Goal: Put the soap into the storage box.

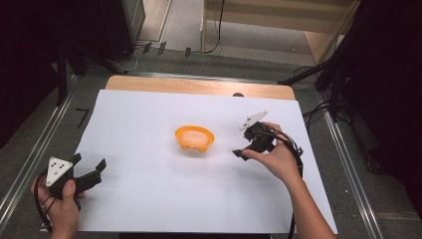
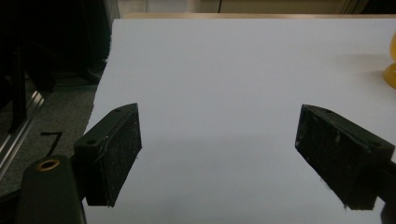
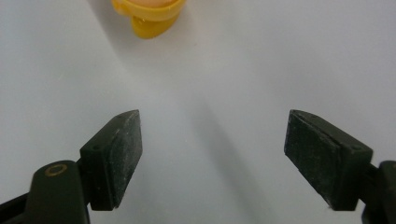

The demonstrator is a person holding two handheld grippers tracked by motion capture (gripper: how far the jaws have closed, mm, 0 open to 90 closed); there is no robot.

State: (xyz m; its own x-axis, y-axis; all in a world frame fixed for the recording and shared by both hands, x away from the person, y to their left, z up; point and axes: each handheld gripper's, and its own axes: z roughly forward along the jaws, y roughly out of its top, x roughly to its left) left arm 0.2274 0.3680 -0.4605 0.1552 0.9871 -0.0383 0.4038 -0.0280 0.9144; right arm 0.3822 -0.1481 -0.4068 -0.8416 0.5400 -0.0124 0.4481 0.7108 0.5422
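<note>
An orange bowl with a pale pink filling sits near the middle of the white sheet. To its right, my right gripper is held low over the sheet, jaws wide apart and empty, pointing toward the bowl, whose lower rim and handle show at the top of the right gripper view. My left gripper hovers at the sheet's front left, open, nothing between its jaws. The bowl's edge peeks in at the far right of the left gripper view.
The white sheet covers a wooden table whose far edge shows beyond it. Metal rails run along both sides. Cables and dark stands lie on the floor behind and to the right.
</note>
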